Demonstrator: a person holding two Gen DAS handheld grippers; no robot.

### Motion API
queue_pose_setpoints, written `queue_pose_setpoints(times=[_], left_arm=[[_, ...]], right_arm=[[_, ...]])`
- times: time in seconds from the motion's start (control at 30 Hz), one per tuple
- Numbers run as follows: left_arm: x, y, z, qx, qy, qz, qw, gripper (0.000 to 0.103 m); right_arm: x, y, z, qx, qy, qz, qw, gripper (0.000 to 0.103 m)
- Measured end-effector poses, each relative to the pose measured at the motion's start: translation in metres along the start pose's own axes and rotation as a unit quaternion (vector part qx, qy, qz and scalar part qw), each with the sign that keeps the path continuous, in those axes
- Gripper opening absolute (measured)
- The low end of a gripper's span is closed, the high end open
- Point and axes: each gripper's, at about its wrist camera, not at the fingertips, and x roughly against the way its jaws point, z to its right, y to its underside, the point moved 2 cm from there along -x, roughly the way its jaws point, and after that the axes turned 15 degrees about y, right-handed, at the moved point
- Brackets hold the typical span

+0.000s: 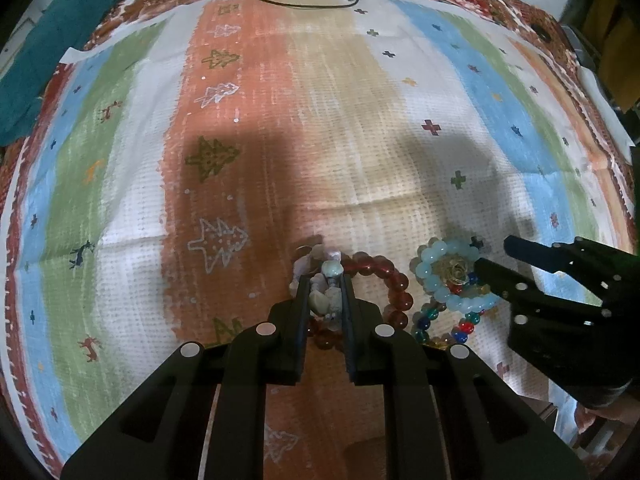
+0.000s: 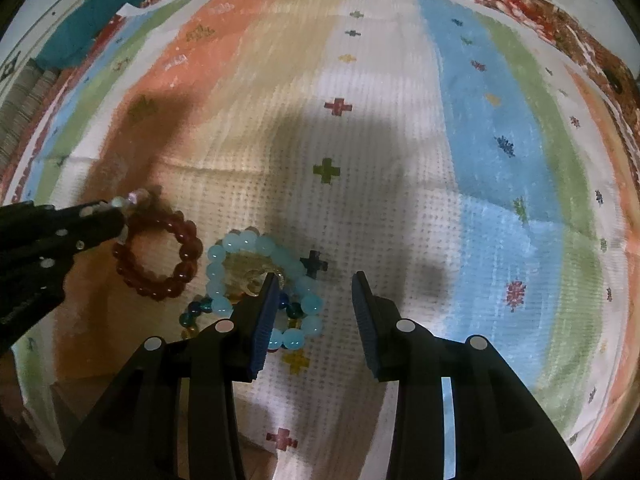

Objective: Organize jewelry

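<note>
My left gripper [image 1: 326, 280] is shut on a pale stone bracelet [image 1: 326, 298], held over a dark red bead bracelet [image 1: 394, 280] on the cloth. To its right lie a light blue bead bracelet [image 1: 440, 276] with a gold flower piece [image 1: 452, 270] inside it, on top of a multicoloured bead bracelet [image 1: 460, 328]. My right gripper [image 2: 314, 280] is open and empty, its left finger over the light blue bracelet [image 2: 224, 276]. The red bracelet [image 2: 160, 256] and left gripper [image 2: 116, 208] show at the left in the right wrist view.
A striped patterned cloth [image 1: 340, 120] covers the surface. A black cable [image 1: 304, 0] and a white cable lie at the far edge. A teal cloth [image 1: 60, 40] sits at the far left.
</note>
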Motion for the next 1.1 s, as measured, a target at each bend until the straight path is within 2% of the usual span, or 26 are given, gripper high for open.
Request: queue_pose_setpoints(times=[0.1, 0.3, 0.33, 0.37, 0.57, 1.1], left_arm=[[-0.002, 0.0, 0.001, -0.002, 0.0, -0.001, 1.0, 0.014], [-0.006, 0.0, 0.001, -0.004, -0.003, -0.005, 1.0, 0.014], [-0.006, 0.0, 0.001, -0.004, -0.003, -0.005, 1.0, 0.014], [-0.006, 0.0, 0.001, -0.004, -0.003, -0.005, 1.0, 0.014], [-0.001, 0.002, 0.003, -0.005, -0.002, 0.001, 1.0, 0.014], [0.045, 0.019, 0.022, -0.008, 0.009, 0.037, 0.9992, 0.014]], right_arm=[[-0.005, -0.001, 0.001, -0.004, -0.003, -0.002, 1.0, 0.033], [-0.012, -0.004, -0.008, 0.017, 0.022, 0.004, 1.0, 0.022], [-0.012, -0.004, -0.009, 0.019, 0.02, 0.005, 1.0, 0.02], [-0.012, -0.003, -0.009, 0.018, 0.018, 0.006, 1.0, 0.013], [-0.004, -0.003, -0.006, 0.009, 0.009, 0.013, 1.0, 0.012], [0.068, 0.009, 0.003, -0.011, -0.019, 0.08, 0.997, 0.012]])
